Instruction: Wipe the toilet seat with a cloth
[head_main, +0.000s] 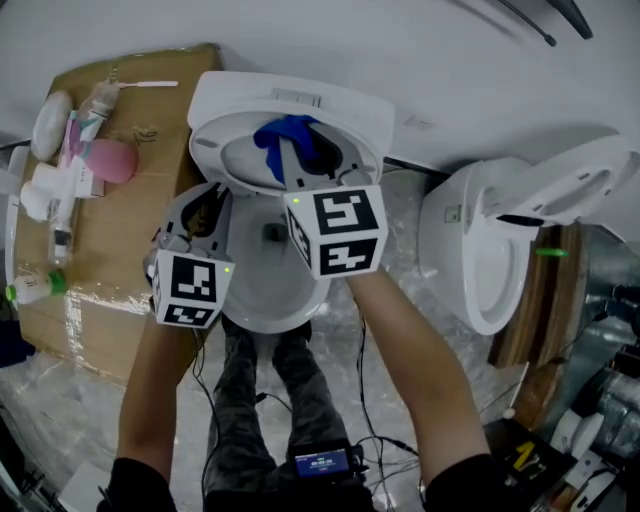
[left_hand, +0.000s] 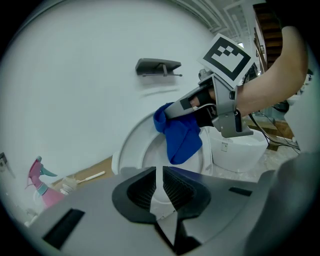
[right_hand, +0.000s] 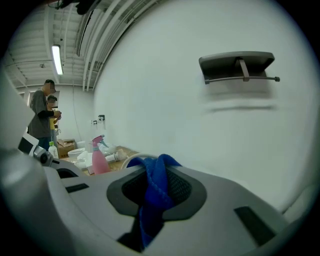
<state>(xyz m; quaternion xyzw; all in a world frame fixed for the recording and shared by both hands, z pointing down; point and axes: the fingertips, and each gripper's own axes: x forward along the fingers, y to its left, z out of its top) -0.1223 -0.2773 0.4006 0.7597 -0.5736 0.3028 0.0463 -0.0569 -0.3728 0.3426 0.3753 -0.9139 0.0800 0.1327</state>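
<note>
Before the raised seat, my right claw pinched the blue cloth, its pads hidden. My left claw stood narrow, empty.

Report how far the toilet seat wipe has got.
Done: the blue microfibre cloth is clamped in the right tool. In hand: the cloth is up at the raised white toilet seat, contact unclear. To do: the wiping itself; no wiped patch or streak shows yet.
</note>
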